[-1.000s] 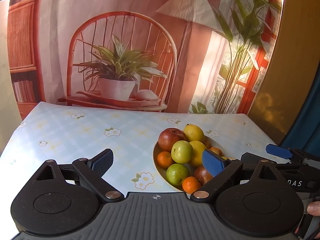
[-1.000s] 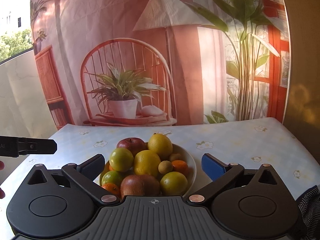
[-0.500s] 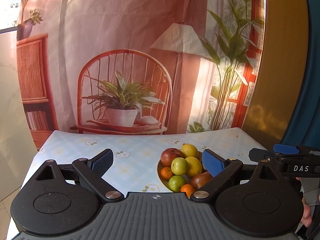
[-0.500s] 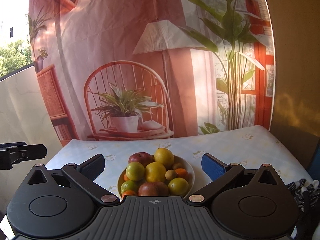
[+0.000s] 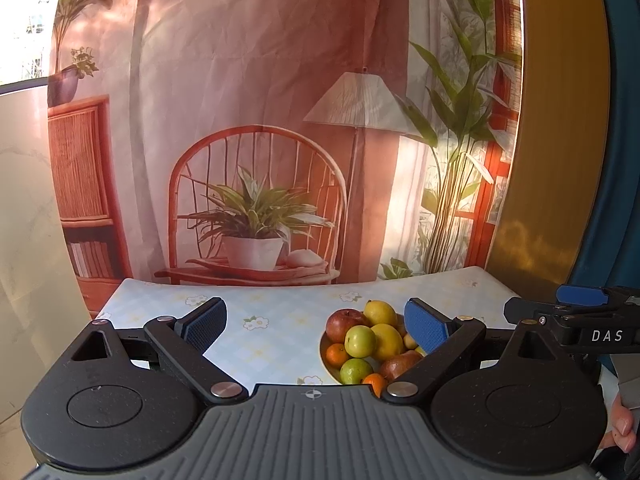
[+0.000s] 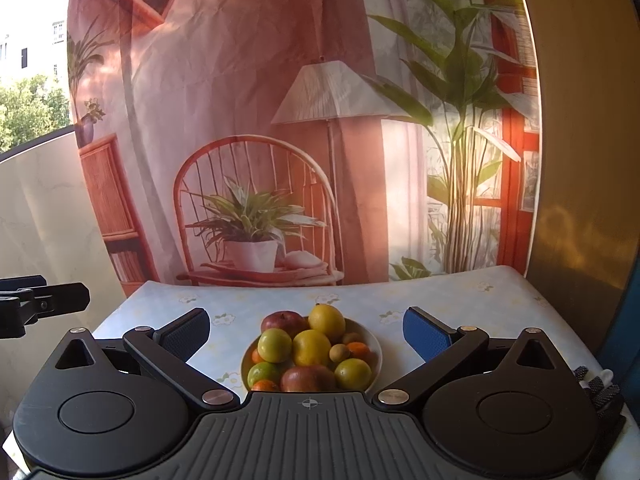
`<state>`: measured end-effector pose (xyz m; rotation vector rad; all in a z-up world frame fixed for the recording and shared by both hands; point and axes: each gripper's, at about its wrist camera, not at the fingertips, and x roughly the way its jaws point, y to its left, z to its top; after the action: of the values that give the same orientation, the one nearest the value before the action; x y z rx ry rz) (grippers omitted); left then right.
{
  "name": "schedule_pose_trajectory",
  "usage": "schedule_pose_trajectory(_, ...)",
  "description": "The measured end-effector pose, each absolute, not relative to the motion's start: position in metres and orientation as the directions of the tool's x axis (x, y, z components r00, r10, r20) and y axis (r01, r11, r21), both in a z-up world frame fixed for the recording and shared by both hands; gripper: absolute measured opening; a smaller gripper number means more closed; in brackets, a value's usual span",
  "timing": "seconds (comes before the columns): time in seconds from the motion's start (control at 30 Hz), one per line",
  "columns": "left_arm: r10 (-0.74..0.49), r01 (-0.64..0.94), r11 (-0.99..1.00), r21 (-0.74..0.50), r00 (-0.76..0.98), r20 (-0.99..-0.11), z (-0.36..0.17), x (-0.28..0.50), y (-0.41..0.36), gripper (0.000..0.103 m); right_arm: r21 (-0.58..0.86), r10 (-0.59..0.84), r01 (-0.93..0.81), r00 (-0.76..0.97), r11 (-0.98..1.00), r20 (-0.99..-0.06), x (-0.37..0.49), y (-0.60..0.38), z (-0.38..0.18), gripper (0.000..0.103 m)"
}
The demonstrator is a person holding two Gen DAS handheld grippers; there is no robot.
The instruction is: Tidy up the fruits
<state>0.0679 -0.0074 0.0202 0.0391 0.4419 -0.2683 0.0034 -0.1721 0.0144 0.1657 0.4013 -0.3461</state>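
Note:
A cream bowl [image 6: 371, 340] sits on the flowered tablecloth, piled with fruit: a red apple [image 6: 282, 321], two lemons [image 6: 326, 321], green fruits [image 6: 274, 345], small oranges [image 6: 357, 349] and a brownish pear [image 6: 307, 377]. The same bowl [image 5: 322, 346] shows in the left wrist view, right of centre. My left gripper [image 5: 316, 324] is open and empty, held back from the bowl. My right gripper [image 6: 306, 330] is also open and empty, with the bowl framed between its fingers but farther away. The right gripper's tip [image 5: 576, 308] shows at the right edge of the left wrist view.
The table [image 5: 260, 312] has a pale blue checked cloth with flowers. A printed backdrop [image 5: 260, 160] of a chair, plant and lamp hangs behind it. A yellow wall [image 6: 580, 160] stands at the right. A hand [image 5: 622, 426] shows at the lower right.
Both grippers have pulled back and risen away from the bowl, which now looks smaller and lower. Both stay open. The fruit has not moved.

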Motion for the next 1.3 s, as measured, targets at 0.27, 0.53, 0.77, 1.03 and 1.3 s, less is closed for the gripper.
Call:
schedule_pose_trajectory(0.27,-0.228,0.25,0.968,-0.004,0.875,-0.427,0.0194,0.0647,-0.0083,0.098,0.091,-0.296,0.362,0.861,0.928,-0.414,0.0016,-0.1724,0.0147,0.103)
schedule_pose_trajectory(0.53,-0.224,0.244,0.97,-0.012,0.871,-0.438,0.0192,0.0636,-0.0062,0.098,0.091,-0.295,0.362,0.861,0.928,-0.414,0.0014,-0.1724,0.0143,0.103)
schedule_pose_trajectory(0.77,-0.221,0.239,0.971,-0.014,0.87,-0.442,0.0192,0.0631,-0.0053,0.098,0.091,-0.296,0.363,0.861,0.927,-0.413,0.0006,-0.1723,0.0139,0.103)
schedule_pose_trajectory(1.03,-0.213,0.232,0.973,-0.01,0.873,-0.439,0.02,0.0624,-0.0053,0.098,0.092,-0.298,0.365,0.861,0.926,-0.412,-0.0019,-0.1745,0.0136,0.103)
schedule_pose_trajectory(1.3,-0.214,0.231,0.973,-0.014,0.874,-0.436,0.0219,0.06,-0.0054,0.098,0.093,-0.299,0.366,0.861,0.926,-0.412,-0.0023,-0.1742,0.014,0.103)
